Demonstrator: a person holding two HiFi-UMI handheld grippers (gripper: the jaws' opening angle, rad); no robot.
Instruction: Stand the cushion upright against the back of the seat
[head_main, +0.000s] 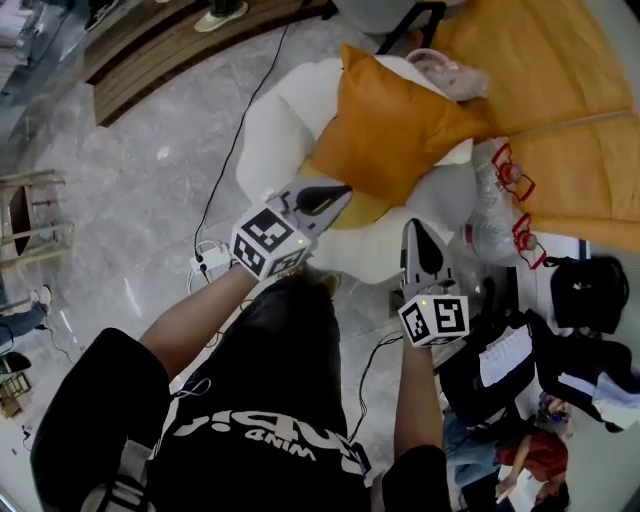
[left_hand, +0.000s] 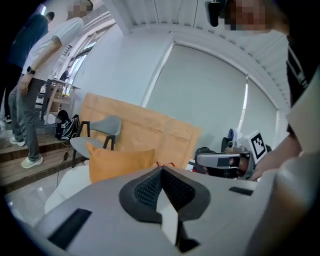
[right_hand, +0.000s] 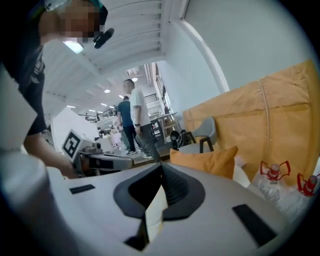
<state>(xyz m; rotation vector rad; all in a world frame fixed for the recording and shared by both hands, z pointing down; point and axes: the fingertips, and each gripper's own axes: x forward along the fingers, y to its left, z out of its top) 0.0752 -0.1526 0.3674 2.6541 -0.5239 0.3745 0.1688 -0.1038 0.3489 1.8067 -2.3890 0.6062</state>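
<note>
I see the orange cushion (head_main: 395, 135) standing on edge on the white seat (head_main: 285, 110), apparently leaning on its back, so I judge the job essentially done. My left hand-held gripper (head_main: 333, 193) and right hand-held gripper (head_main: 416, 230) are both closed, empty, held short of it.

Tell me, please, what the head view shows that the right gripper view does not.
Only the head view: a black cable running over the floor to a white power strip. Only the right gripper view: the white ceiling. Both: the orange cushion and the bottles with red handles.
</note>
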